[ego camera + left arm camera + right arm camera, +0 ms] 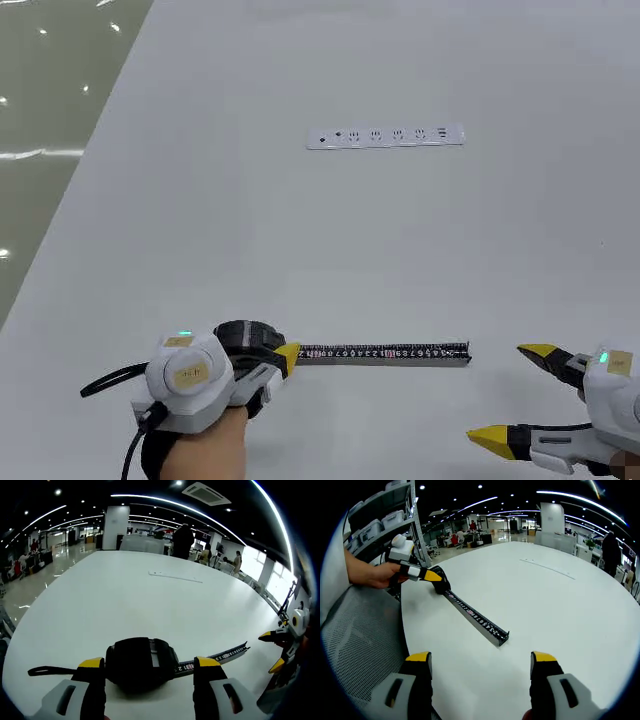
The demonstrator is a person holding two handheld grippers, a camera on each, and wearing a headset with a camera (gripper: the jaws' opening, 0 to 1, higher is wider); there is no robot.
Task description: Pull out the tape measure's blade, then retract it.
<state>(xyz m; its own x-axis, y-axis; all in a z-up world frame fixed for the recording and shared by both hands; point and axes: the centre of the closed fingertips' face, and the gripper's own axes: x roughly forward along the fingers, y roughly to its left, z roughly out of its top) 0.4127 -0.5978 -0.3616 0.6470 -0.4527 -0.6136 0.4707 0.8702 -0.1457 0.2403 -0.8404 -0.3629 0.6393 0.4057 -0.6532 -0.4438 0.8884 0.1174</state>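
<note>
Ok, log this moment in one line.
left tongs: around tape measure case, grip unclear | blade: extended, flat on table | right tongs: open, clear of blade

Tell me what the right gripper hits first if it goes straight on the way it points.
Probably the free end of the tape measure's blade, which lies on the table just ahead of the open right gripper, a little off centre; it could slip past.

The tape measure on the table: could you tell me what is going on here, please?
A person's left gripper holds the black tape measure in its tongs, the blade drawn out across the white table. The right gripper sits open just past the blade's tip, holding nothing. A power strip lies farther back.
</note>
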